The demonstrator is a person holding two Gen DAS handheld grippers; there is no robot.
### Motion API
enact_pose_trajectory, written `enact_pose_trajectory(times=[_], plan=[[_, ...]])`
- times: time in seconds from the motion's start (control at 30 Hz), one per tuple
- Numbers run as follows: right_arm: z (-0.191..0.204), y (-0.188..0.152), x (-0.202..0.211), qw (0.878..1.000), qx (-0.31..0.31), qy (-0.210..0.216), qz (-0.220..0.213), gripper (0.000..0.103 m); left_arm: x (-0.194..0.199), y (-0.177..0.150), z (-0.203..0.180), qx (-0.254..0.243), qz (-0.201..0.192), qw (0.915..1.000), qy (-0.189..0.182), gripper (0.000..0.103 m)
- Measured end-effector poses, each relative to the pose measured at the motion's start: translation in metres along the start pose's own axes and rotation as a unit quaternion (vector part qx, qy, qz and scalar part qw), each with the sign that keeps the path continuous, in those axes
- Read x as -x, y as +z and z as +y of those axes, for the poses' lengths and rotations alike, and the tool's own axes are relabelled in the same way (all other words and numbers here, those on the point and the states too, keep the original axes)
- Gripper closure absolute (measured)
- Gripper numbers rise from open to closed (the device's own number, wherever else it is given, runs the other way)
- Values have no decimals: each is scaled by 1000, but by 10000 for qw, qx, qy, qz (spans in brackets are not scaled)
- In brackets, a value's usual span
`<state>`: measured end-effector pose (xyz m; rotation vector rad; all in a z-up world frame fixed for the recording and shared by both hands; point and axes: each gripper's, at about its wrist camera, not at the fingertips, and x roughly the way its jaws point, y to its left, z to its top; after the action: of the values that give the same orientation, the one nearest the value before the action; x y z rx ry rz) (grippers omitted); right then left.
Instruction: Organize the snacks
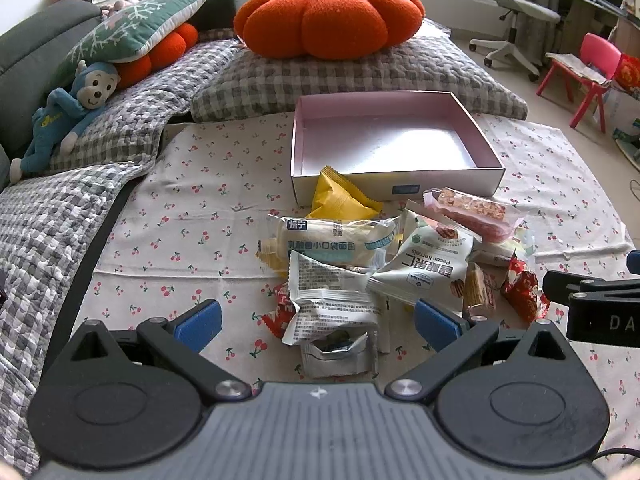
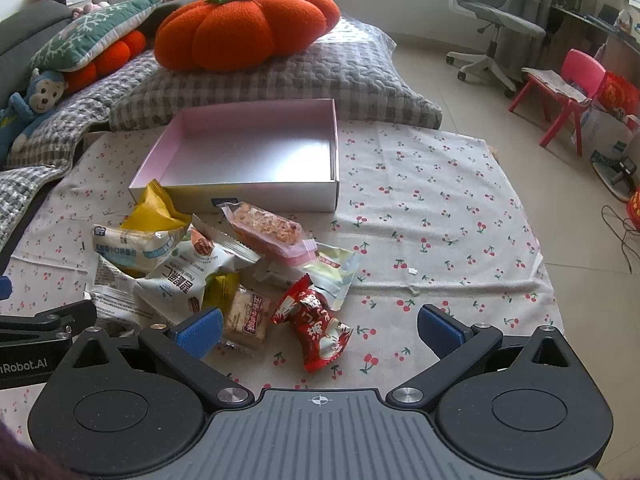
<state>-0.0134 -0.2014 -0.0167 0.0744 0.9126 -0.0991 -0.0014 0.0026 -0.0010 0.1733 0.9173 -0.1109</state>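
Both claws wide open, empty. Red candy wrapper (image 2: 314, 324) dead ahead between right gripper (image 2: 319, 330) pads, long axis roughly along fingers; left gripper (image 1: 318, 320) faces white packet (image 1: 332, 300). Box (image 2: 256, 198) beyond, empty.

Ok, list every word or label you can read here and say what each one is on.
"Pecan Kernels": white nut pouch, printed upside down.
"乳酪圈小口袋面包": cream bread packet.
"nRobot.AI": left claw body, cut off at the frame edge.
"DA": right claw body, cut off.
Other wrappers' print: too small or blurred to read.
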Motion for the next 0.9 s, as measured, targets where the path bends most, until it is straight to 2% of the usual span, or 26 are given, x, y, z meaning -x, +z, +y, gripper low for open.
enact_pose_trajectory(times=[0.9], plan=[[1, -1, -2, 10000, 4, 22, 59, 0, -1, -1, -1, 7, 49, 10000, -24, 0]])
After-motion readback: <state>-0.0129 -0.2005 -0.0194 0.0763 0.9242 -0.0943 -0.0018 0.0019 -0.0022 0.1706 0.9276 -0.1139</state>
